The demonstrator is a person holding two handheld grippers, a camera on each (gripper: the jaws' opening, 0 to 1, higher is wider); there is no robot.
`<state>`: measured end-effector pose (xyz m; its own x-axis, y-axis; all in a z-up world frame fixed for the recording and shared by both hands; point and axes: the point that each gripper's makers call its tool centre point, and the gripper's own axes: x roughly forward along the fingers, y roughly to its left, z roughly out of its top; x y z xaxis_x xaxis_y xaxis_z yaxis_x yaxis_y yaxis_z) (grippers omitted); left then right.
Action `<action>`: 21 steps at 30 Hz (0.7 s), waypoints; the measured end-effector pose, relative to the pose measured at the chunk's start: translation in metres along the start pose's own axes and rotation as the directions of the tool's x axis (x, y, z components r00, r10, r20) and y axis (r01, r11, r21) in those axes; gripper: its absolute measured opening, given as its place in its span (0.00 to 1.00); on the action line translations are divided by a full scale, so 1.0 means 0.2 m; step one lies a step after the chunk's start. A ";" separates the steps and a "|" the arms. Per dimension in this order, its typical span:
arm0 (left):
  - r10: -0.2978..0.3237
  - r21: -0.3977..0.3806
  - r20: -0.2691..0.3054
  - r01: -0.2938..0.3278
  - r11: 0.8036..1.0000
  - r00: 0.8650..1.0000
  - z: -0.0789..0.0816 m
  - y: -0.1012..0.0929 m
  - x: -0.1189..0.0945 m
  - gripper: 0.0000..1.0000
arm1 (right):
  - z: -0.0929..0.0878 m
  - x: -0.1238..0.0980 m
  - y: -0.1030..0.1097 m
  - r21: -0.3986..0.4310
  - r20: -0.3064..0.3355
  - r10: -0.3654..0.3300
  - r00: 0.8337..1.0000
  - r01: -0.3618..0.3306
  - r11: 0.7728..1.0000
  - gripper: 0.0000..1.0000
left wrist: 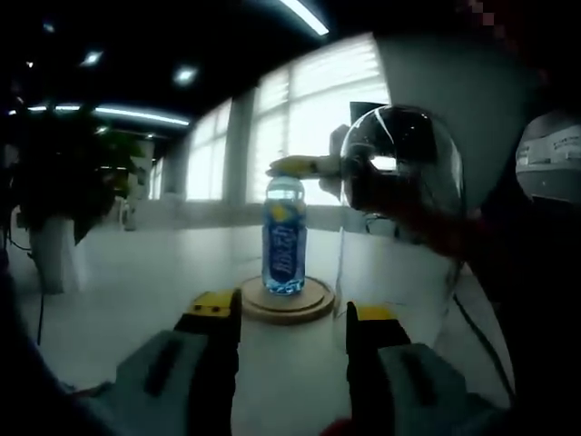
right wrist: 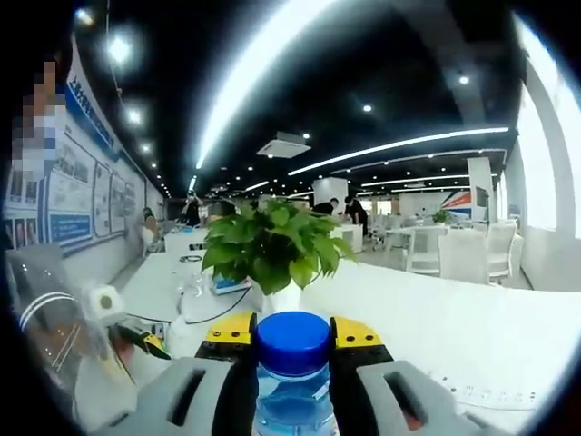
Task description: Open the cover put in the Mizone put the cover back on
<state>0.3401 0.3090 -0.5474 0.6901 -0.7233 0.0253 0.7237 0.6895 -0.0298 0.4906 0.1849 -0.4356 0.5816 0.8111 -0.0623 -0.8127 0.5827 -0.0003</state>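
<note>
**Bottle being set on wooden base**

Right gripper [right wrist: 292, 338] jaws are being clamped on the blue-capped clear Mizone bottle [left wrist: 284, 238], steadying it upright on the round wooden base [left wrist: 287, 302]. Left gripper [left wrist: 292, 320], jaws apart, is being held just short. Behind, the clear glass dome cover [left wrist: 399, 182] is being kept aside.
</note>
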 end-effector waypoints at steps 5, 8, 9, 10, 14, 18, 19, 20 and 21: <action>-0.013 0.000 -0.013 0.013 1.000 1.000 -0.01 -0.02 0.00 0.38 | 0.00 0.00 -0.01 0.009 0.007 0.004 1.000 -0.004 1.000 0.25; -0.014 0.015 -0.017 0.014 1.000 1.000 -0.02 -0.02 0.01 0.38 | 0.00 0.00 -0.01 0.015 0.011 0.004 1.000 -0.004 1.000 0.25; -0.010 0.013 -0.015 0.010 1.000 1.000 -0.02 -0.02 0.01 0.38 | 0.00 0.00 0.00 0.013 0.010 0.005 1.000 -0.005 1.000 0.25; -0.007 0.010 -0.013 0.008 1.000 1.000 -0.01 -0.01 0.00 0.38 | 0.00 0.00 0.00 0.011 0.009 0.005 1.000 -0.005 1.000 0.25; -0.004 0.005 -0.007 0.004 1.000 1.000 -0.01 -0.01 0.00 0.38 | 0.00 0.00 0.00 0.011 0.011 0.004 1.000 -0.005 1.000 0.25; -0.009 0.004 -0.010 0.009 1.000 1.000 -0.01 -0.01 0.00 0.38 | 0.00 0.00 0.00 0.012 0.013 0.005 1.000 -0.005 1.000 0.25; -0.009 0.004 -0.010 0.009 1.000 1.000 -0.01 -0.01 0.00 0.38 | 0.00 0.00 0.00 0.011 0.013 0.004 1.000 -0.004 1.000 0.25; -0.009 0.004 -0.010 0.009 1.000 1.000 -0.01 -0.01 0.00 0.38 | 0.00 0.00 0.00 0.013 0.013 0.003 1.000 -0.004 1.000 0.25; -0.010 0.002 -0.010 0.010 1.000 1.000 -0.01 -0.01 0.00 0.38 | 0.00 0.00 0.00 0.017 0.015 0.003 1.000 -0.003 1.000 0.25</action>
<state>0.3384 0.3063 -0.5495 0.6826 -0.7306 0.0157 0.7307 0.6821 -0.0275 0.4900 0.1846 -0.4355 0.5795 0.8136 -0.0471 -0.8139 0.5807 0.0171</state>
